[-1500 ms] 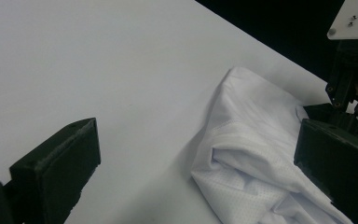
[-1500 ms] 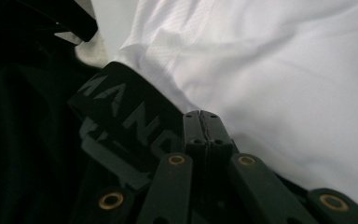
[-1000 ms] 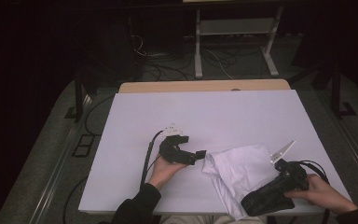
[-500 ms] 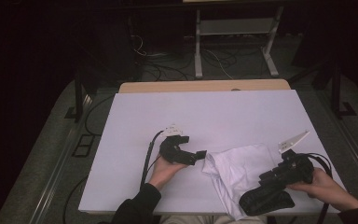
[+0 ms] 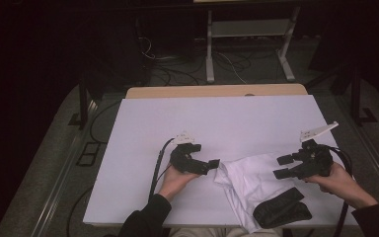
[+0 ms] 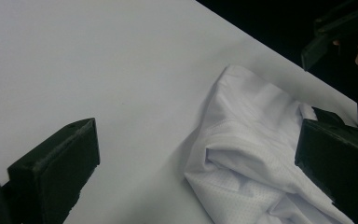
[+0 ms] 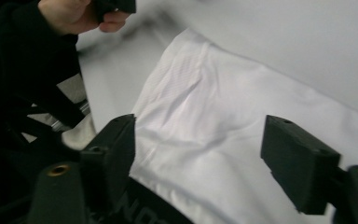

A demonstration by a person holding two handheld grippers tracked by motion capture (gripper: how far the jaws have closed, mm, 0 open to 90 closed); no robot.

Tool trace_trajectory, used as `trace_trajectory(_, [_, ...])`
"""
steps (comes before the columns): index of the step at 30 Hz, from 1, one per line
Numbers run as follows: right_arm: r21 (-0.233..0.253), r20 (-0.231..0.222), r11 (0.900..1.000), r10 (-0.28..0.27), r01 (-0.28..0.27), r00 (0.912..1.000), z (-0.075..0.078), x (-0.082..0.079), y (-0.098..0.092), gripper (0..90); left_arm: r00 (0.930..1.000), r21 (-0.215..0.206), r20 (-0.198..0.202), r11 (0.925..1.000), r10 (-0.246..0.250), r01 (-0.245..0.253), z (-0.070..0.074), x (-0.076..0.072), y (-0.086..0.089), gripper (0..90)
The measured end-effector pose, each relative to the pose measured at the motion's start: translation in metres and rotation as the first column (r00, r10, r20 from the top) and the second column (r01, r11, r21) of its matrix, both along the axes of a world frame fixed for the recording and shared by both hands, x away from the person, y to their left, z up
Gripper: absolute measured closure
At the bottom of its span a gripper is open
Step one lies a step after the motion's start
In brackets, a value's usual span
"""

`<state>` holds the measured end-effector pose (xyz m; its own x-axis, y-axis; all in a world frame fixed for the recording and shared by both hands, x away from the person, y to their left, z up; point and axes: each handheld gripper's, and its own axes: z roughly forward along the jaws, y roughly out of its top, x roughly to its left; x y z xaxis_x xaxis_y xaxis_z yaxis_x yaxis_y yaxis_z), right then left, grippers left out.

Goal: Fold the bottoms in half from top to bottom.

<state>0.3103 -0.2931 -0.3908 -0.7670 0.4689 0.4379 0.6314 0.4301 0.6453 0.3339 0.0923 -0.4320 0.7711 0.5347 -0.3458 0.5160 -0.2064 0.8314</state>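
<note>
Crumpled white cloth (image 5: 251, 180) lies on your white counter (image 5: 227, 123), a black fabric bundle (image 5: 282, 208) resting on its near edge. Your left gripper (image 5: 216, 164) sits at its left edge, jaws open. Your right gripper (image 5: 284, 167) hovers above, jaws open, holding nothing.

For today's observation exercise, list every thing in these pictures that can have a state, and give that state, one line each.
left gripper: open, resting on the table at the white garment's edge
right gripper: open, held above the garment
white garment: crumpled, lying on the table
black garment: bunched up, lying on the white garment's near part
table: covered with a white sheet
</note>
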Motion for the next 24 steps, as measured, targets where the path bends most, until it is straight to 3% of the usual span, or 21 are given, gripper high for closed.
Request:
trace_trajectory(9, [0.006, 0.011, 0.997, -0.075, 0.075, 0.9971, -0.009, 0.019, -0.006, 2.2, 0.9998, -0.003, -0.020, 1.0000, -0.003, 0.003, -0.002, 0.001, -0.006, 0.0])
trace_trajectory(17, [0.014, 0.009, 0.995, -0.099, 0.098, 0.9951, -0.017, 0.030, -0.011, 1.5, 0.9991, -0.006, -0.043, 1.0000, -0.006, 0.005, -0.006, 0.004, -0.010, 0.0])
trace_trajectory(24, [-0.029, 0.013, 0.994, -0.107, 0.107, 0.9942, -0.027, 0.041, -0.013, 1.5, 0.9981, 0.006, -0.061, 0.9999, -0.012, 0.012, -0.010, 0.005, -0.016, 0.0])
